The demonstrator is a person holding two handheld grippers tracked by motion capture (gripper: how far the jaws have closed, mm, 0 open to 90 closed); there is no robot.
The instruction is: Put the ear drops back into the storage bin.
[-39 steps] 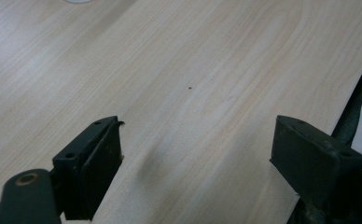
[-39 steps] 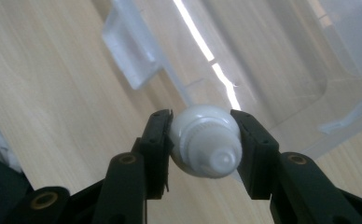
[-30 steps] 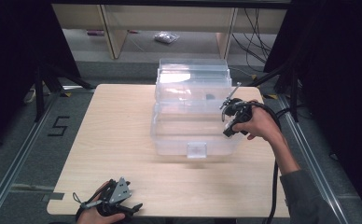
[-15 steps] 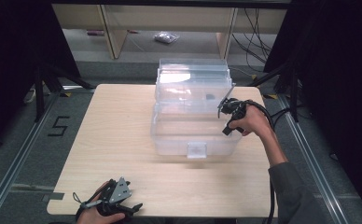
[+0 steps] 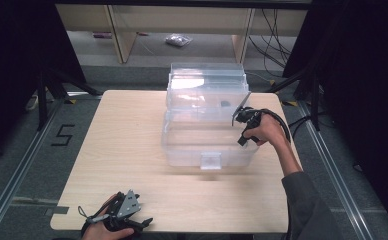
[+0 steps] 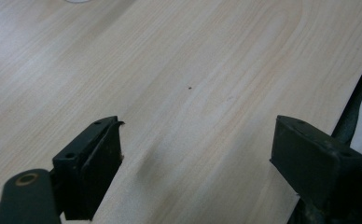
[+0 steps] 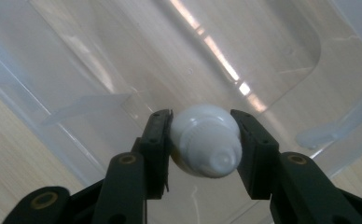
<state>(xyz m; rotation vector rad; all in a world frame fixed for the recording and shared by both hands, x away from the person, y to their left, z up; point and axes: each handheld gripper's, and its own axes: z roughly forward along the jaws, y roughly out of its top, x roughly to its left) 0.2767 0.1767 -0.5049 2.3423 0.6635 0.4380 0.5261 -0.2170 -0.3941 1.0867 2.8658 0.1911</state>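
Lowering right gripper (image 7: 202, 140), clamped on a small white rounded, possibly bottle-like object (image 7: 206, 140), into clear plastic bin (image 5: 182, 145); nearing release.

We hold our left gripper (image 5: 119, 216) low at the near edge, our left hand (image 5: 102, 231) wrapped round it from below, the grey three-cornered plate facing up; its jaws stand wide apart with nothing between them, as the left gripper view shows. Our right forearm reaches forward and to the left from the lower right, sleeve at the elbow, wrist bent inward; our right hand (image 5: 266, 131) grips the right gripper (image 7: 203, 140), cable looping over the knuckles; its jaws are pressed against both sides of a rounded white thing (image 7: 206, 140).
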